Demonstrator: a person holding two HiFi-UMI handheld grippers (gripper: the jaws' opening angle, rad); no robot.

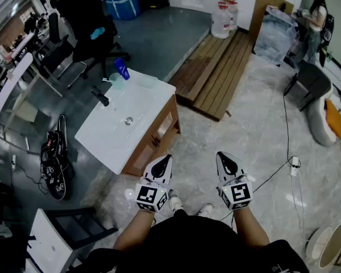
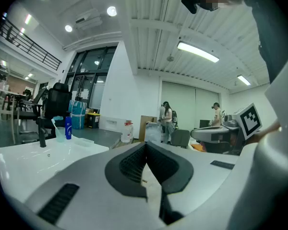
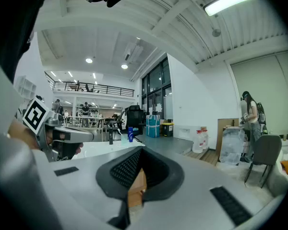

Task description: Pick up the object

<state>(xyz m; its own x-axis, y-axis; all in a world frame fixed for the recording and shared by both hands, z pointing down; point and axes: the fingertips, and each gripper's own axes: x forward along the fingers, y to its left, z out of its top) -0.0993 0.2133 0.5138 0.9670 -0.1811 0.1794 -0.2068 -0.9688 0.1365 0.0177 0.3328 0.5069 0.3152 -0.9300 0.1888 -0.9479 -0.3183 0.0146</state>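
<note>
Pale floor (image 1: 256, 129) in head view, ceiling light (image 2: 198, 52) above closed left tool (image 2: 145, 152)

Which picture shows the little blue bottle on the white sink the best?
The left gripper view: the blue bottle stands side-on on the white sink top, next to a clear cup. The head view looks down on the blue bottle, small. In the right gripper view the blue bottle is tiny and far off.
</note>
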